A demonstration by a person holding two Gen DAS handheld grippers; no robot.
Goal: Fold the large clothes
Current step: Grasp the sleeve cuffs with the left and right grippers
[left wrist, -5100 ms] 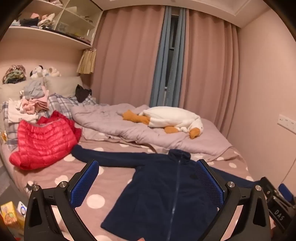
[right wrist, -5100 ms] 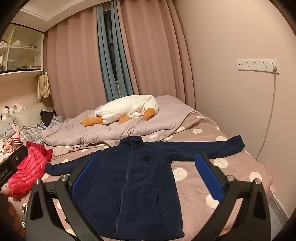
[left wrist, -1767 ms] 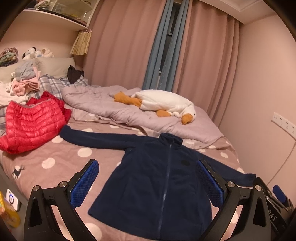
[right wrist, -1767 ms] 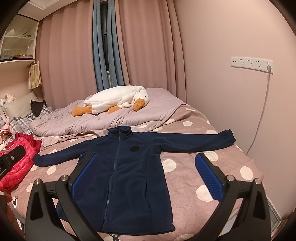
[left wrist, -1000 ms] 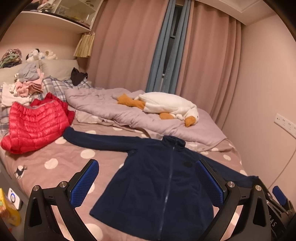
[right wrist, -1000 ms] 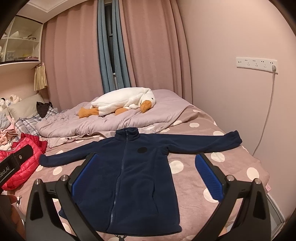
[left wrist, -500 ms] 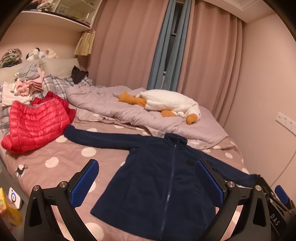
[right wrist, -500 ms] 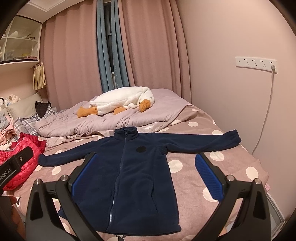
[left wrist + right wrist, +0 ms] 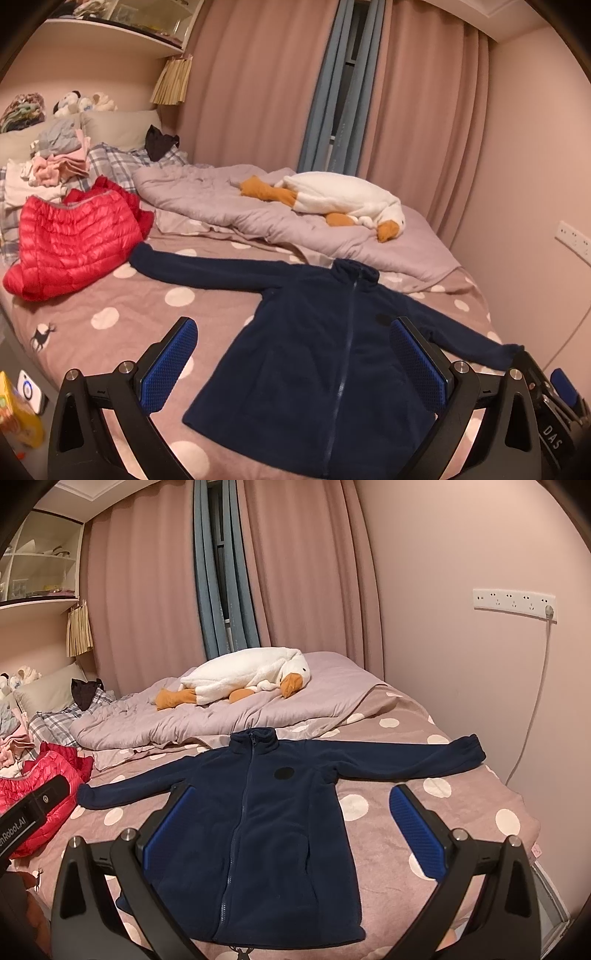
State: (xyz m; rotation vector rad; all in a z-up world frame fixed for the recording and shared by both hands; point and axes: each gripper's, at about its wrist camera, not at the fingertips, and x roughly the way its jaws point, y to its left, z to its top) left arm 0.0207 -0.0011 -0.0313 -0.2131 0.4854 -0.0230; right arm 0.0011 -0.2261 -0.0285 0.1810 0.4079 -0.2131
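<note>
Little has shifted since the earlier frames: both grippers hover above the bed's near edge as before, with the fleece unmoved. At the bed's (image 9: 110, 314) left edge lies a red puffer jacket (image 9: 70, 236). The left gripper (image 9: 293, 363) has its jaws spread wide and holds nothing. A navy fleece jacket (image 9: 255, 812) lies flat, zipped, across the near half, sleeves reaching toward both side edges. The right gripper (image 9: 291, 836) is likewise wide apart and empty. A plush goose (image 9: 243, 679) rests on the rumpled duvet (image 9: 221, 716) toward the far edge.
</note>
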